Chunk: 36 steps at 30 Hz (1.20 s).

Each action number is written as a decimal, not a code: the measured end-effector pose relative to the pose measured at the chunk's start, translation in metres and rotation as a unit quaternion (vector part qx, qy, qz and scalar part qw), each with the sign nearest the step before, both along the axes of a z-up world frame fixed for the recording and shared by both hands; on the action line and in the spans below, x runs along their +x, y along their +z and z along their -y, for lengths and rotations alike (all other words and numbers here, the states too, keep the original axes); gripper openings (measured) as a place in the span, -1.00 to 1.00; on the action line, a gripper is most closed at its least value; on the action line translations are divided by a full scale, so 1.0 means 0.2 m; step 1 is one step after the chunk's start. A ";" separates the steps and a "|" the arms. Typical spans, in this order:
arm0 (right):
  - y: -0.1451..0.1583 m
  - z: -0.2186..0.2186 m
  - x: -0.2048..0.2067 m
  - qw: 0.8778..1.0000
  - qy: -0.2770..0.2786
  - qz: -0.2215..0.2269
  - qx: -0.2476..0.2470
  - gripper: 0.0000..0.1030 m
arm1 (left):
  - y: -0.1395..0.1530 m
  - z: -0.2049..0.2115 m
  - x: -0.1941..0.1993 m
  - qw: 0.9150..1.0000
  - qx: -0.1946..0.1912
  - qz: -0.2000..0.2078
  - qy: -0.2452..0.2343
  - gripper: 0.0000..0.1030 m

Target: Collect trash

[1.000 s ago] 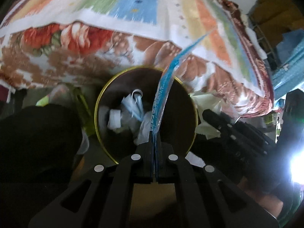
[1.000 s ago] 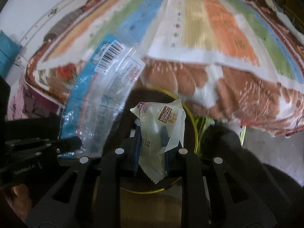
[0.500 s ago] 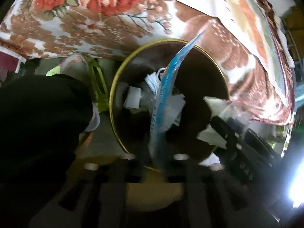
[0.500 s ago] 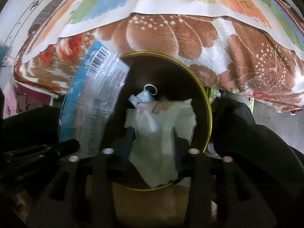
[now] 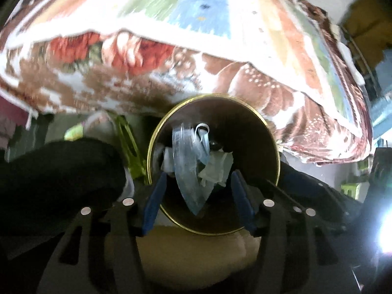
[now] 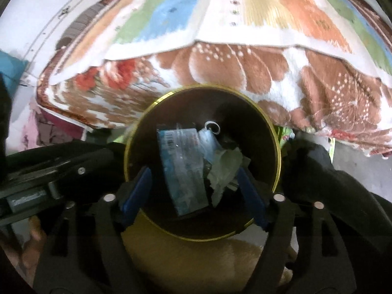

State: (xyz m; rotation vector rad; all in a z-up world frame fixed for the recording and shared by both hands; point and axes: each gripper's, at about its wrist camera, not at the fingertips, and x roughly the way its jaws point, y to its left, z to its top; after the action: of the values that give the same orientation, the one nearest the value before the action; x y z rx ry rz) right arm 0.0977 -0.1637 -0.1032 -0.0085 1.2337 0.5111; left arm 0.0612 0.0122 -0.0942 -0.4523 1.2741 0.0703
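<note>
A dark round bin with a gold rim (image 5: 274, 142) (image 6: 275, 137) stands on the floor against the bed. Inside lie a clear blue plastic wrapper (image 5: 189, 169) (image 6: 182, 164), a crumpled white snack wrapper (image 5: 216, 169) (image 6: 226, 169) and older white scraps. My left gripper (image 5: 198, 196) is open and empty just above the bin's near rim. My right gripper (image 6: 196, 193) is open and empty above the same bin. The left gripper's black body (image 6: 49, 176) shows at the left of the right wrist view.
A bed with a floral brown blanket (image 5: 245, 78) (image 6: 245, 68) and a striped cover rises right behind the bin. A green and yellow object (image 5: 127, 137) lies on the floor to the left of the bin. Dark shapes flank the bin on both sides.
Both grippers have opened. The blue wrapper has left my left gripper and the white snack wrapper my right; both now lie in the bin. Both grippers have pulled back slightly.
</note>
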 end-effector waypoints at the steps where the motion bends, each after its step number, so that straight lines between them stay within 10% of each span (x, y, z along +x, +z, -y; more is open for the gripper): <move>1: 0.03 0.02 -0.02 1.000 0.001 0.009 0.002 0.43 | 0.02 -0.02 -0.01 1.000 0.001 0.012 -0.001 0.12; 17: 0.33 0.33 -0.39 0.994 -0.007 0.108 -0.004 0.83 | 0.38 0.02 -0.39 0.974 0.050 0.196 -0.099 0.89; 36: 0.33 0.26 -0.42 0.990 0.015 0.141 0.007 0.83 | 0.30 0.06 -0.37 0.979 0.064 0.170 -0.094 0.89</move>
State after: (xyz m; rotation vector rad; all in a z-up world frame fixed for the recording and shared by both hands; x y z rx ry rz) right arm 0.0135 -0.2159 -0.0381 -0.0863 0.9537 0.5253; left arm -0.0128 0.0009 -0.0336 -0.2181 0.9640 -0.0820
